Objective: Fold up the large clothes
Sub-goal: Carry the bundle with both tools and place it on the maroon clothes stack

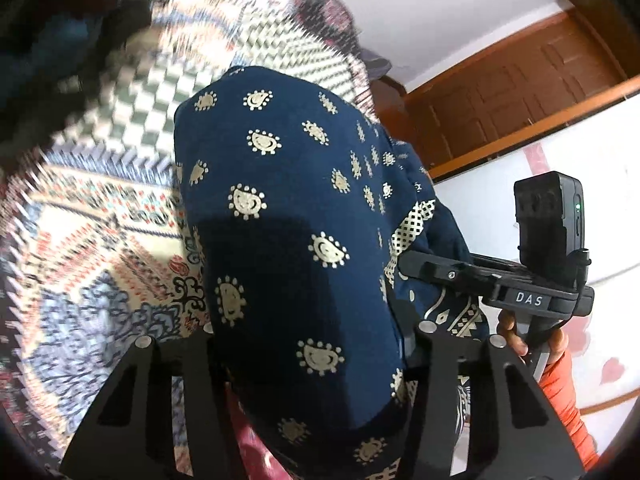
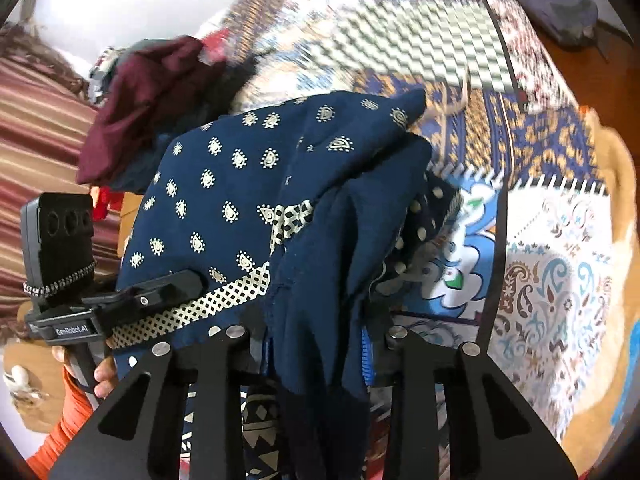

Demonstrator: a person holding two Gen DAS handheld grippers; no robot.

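A large navy garment (image 1: 280,160) printed with cream paisley motifs and a checkered cream border hangs bunched over the patterned bed cover. In the left wrist view my left gripper (image 1: 314,332) is shut on a thick fold of it, the cloth filling the gap between the fingers. My right gripper (image 2: 318,334) is shut on another gathered fold of the same garment (image 2: 224,184). The two grippers sit close, side by side: the right gripper (image 1: 420,266) shows at the cloth's right edge, and the left gripper (image 2: 168,286) lies against the border strip. The fingertips are partly hidden by fabric.
A patchwork bed cover (image 1: 100,220) (image 2: 560,260) lies under the garment. A heap of other clothes, with a maroon piece (image 2: 148,100) on top, lies at the far left of the bed. A brown wooden door (image 1: 520,92) stands behind. A hand in an orange sleeve (image 1: 560,392) holds the right gripper.
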